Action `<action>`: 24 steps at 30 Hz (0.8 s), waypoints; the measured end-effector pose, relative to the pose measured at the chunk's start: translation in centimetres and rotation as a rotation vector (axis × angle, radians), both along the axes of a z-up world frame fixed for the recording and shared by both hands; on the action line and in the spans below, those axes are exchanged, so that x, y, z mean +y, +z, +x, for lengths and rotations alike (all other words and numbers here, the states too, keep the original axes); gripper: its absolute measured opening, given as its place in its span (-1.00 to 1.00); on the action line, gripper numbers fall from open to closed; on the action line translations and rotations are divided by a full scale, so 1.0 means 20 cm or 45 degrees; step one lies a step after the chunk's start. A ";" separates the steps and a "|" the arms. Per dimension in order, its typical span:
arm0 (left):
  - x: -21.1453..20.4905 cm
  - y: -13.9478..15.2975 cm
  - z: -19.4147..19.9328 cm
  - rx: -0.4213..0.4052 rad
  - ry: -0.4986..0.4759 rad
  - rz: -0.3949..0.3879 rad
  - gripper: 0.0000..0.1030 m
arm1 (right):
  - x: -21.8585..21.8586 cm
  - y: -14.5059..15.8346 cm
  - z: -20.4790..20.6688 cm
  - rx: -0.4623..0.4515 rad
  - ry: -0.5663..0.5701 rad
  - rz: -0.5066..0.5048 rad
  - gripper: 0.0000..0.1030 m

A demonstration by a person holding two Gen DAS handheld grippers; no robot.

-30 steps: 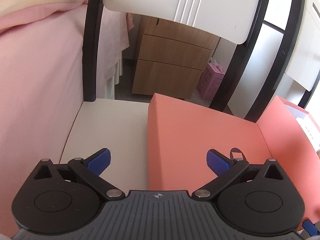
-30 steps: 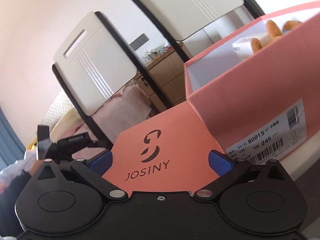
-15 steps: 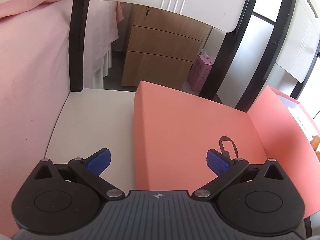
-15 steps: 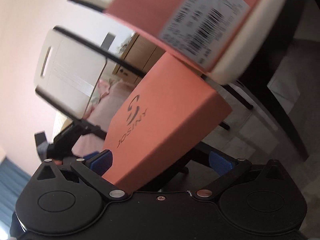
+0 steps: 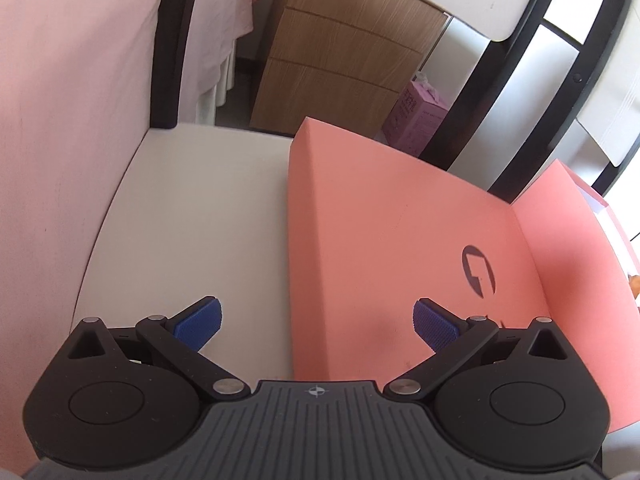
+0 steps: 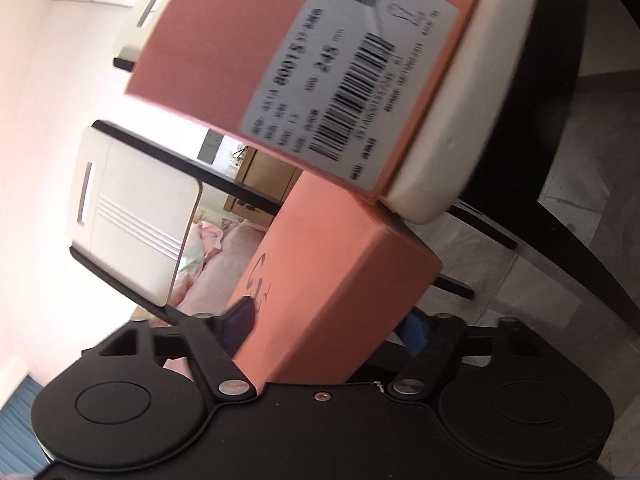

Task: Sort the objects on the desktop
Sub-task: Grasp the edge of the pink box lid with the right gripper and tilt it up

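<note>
A: Left gripper point(image 5: 316, 322) is spread wide, gripping nothing, above the chair seat point(image 5: 192, 216). The salmon shoebox lid point(image 5: 392, 248) lies on the seat's right side.

B: Right gripper point(image 6: 326, 326) clamps the lid's front edge, I think; it's blurry. The shoebox point(image 6: 224, 60) sits on the next chair's corner, behind.

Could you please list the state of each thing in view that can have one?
Shoe box lid: off the box, lying logo up on the chair seat, its edge between the right jaws.
Shoe box: uncovered, standing on the neighbouring seat.
Left gripper: open, empty, above the lid's edge.
Right gripper: closed on the lid.
Drawer cabinet: drawers shut, key in lock.
</note>
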State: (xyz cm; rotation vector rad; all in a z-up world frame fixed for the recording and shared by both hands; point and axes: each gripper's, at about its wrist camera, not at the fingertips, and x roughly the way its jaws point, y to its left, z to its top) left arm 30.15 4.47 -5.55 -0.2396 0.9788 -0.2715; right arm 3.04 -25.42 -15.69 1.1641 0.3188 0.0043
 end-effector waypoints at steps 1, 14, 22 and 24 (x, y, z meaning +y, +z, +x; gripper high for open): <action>0.01 -0.01 0.00 0.018 0.000 -0.004 1.00 | 0.01 0.03 0.00 -0.023 0.009 -0.023 0.14; 0.12 -0.07 0.00 0.139 0.017 -0.277 1.00 | 0.08 0.29 0.03 -0.093 0.097 -0.006 -0.09; 0.27 -0.08 -0.01 0.260 0.094 -0.588 1.00 | 0.11 0.48 0.07 -0.141 0.133 -0.058 -0.16; 0.30 -0.07 -0.02 0.258 0.103 -0.652 0.99 | 0.12 0.51 0.08 -0.154 0.127 -0.089 -0.16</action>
